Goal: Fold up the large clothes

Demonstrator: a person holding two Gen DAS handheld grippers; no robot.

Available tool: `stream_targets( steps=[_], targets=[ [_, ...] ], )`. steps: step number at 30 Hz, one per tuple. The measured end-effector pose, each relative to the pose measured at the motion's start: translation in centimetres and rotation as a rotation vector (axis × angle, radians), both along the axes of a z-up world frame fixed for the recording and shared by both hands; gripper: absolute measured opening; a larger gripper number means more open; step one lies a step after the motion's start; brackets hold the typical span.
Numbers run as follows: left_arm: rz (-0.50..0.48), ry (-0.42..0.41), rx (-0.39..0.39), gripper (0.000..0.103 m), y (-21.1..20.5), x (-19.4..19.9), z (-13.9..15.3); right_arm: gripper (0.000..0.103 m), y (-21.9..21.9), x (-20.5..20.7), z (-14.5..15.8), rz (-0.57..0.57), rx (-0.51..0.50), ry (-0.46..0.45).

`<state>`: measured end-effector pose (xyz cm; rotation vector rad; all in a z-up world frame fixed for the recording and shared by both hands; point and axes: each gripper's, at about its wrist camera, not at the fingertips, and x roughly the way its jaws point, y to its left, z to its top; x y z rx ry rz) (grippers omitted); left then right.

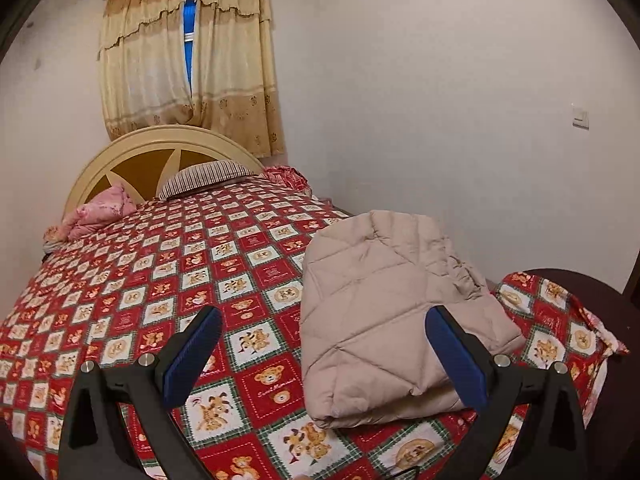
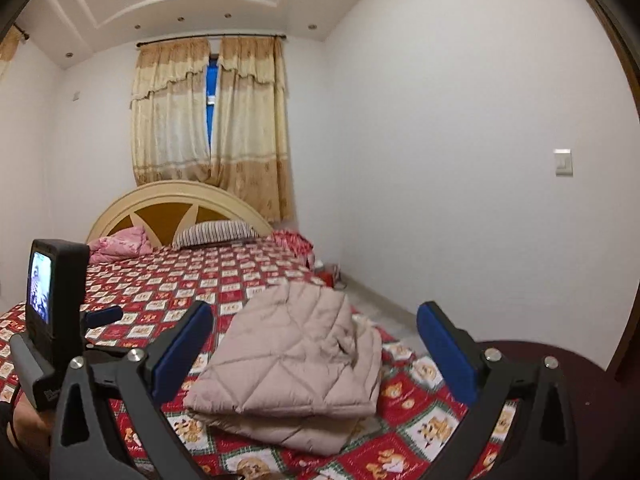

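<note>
A beige quilted jacket (image 1: 384,316) lies folded into a thick bundle on the bed's red patterned sheet (image 1: 168,272), near the foot corner on the right. In the right wrist view the same jacket (image 2: 292,356) sits straight ahead. My left gripper (image 1: 324,332) hovers above the bed with its blue pads wide apart and nothing between them; its right finger (image 1: 456,356) overlaps the jacket's edge in the picture. My right gripper (image 2: 314,340) is open too, raised above and short of the jacket, empty. The left gripper's body with its small screen (image 2: 44,288) shows at the left of the right wrist view.
A cream headboard (image 1: 160,152) with a striped pillow (image 1: 208,178) and a pink bundle (image 1: 100,212) stands at the far end under curtains (image 1: 188,68). A white wall (image 1: 460,120) runs along the bed's right side. The floor strip (image 2: 380,304) lies between bed and wall.
</note>
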<state>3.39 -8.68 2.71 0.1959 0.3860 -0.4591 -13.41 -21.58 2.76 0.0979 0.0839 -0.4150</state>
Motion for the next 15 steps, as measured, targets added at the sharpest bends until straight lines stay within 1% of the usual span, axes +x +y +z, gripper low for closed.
stream_targets(
  steps=[4,10,15],
  targets=[
    [0.017,-0.012,0.009,0.102,0.1,-0.1,-0.1,0.103,0.0,0.2,0.0,-0.018,0.002,-0.013],
    [0.029,-0.003,-0.002,0.102,0.3,0.0,-0.1,0.103,0.1,1.1,-0.6,-0.013,0.005,0.024],
    [0.005,-0.004,-0.005,0.102,0.2,-0.4,0.1,0.103,0.0,1.1,-0.8,-0.017,0.016,0.028]
  ],
)
